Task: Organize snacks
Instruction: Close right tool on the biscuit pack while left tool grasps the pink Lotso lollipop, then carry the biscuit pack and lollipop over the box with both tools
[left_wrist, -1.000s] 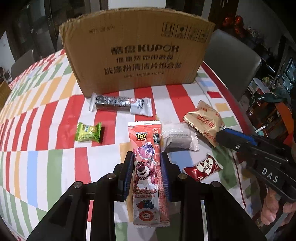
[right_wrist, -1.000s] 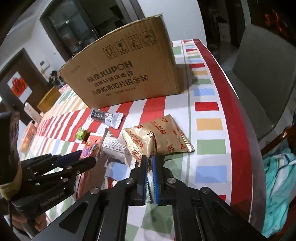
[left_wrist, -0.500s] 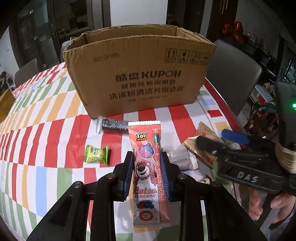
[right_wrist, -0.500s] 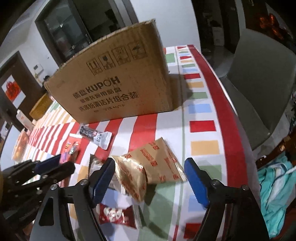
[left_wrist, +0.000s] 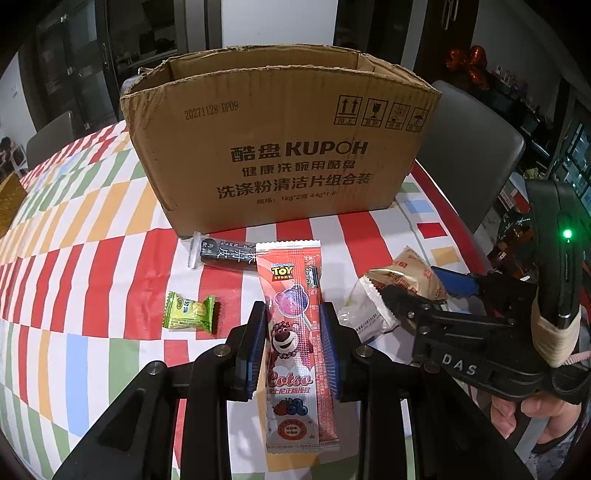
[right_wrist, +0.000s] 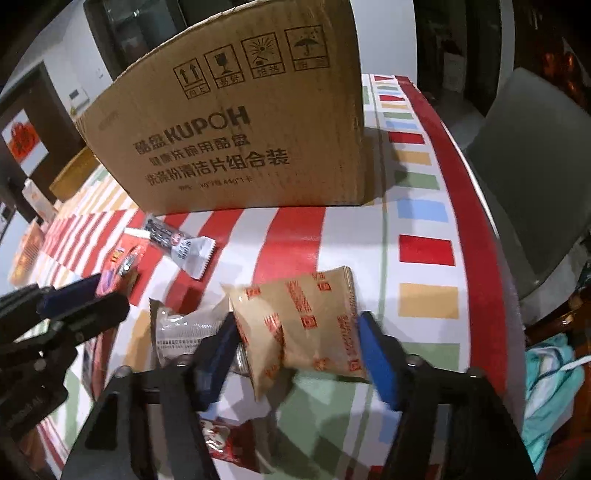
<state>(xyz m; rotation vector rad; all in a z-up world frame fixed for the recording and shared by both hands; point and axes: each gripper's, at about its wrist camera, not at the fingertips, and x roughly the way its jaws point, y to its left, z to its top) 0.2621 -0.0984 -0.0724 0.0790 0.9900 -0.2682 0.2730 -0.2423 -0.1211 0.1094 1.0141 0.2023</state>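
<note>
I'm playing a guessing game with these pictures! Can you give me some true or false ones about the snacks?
1. The left gripper holds the pink lollipop packet. True.
2. The box is closed on top. False: its top is open.
3. The green candy is inside the box. False: it lies on the tablecloth.
4. The tan packet sits between the fingers of the right gripper, whose jaws are closing. True.
5. The dark bar stands upright. False: it lies flat in front of the box.
</note>
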